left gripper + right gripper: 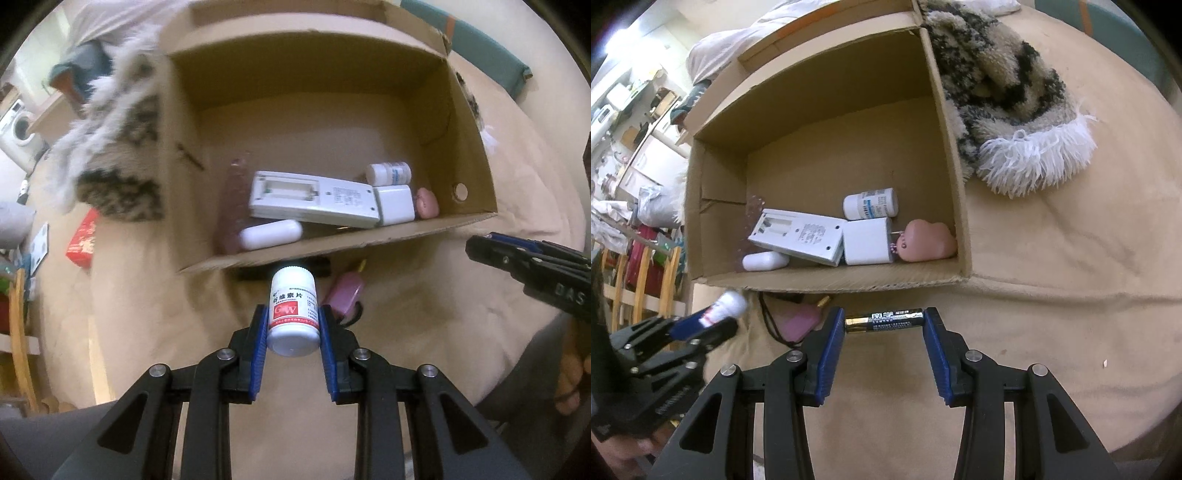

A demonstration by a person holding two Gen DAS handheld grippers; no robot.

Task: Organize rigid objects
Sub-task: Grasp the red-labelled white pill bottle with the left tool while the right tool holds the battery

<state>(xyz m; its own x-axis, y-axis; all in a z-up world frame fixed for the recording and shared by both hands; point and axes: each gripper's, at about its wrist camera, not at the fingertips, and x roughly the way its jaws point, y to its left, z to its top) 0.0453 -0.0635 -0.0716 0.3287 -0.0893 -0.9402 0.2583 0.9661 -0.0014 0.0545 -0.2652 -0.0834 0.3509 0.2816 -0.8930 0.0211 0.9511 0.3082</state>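
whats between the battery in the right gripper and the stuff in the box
The box's near cardboard wall, seen in the right wrist view; the battery is held just outside it, in the right gripper.

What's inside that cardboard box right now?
In the cardboard box: a white remote, small white bottle, white block, white capsule case, pink toy. Whatever lies under the remote is covered.

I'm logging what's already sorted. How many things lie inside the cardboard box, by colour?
White: 4, namely remote control, pill bottle, charger block, oval case
Pink: 1, cloud-shaped toy
Clear pinkish: 1, blurred item by the left wall of the cardboard box
Total: 6
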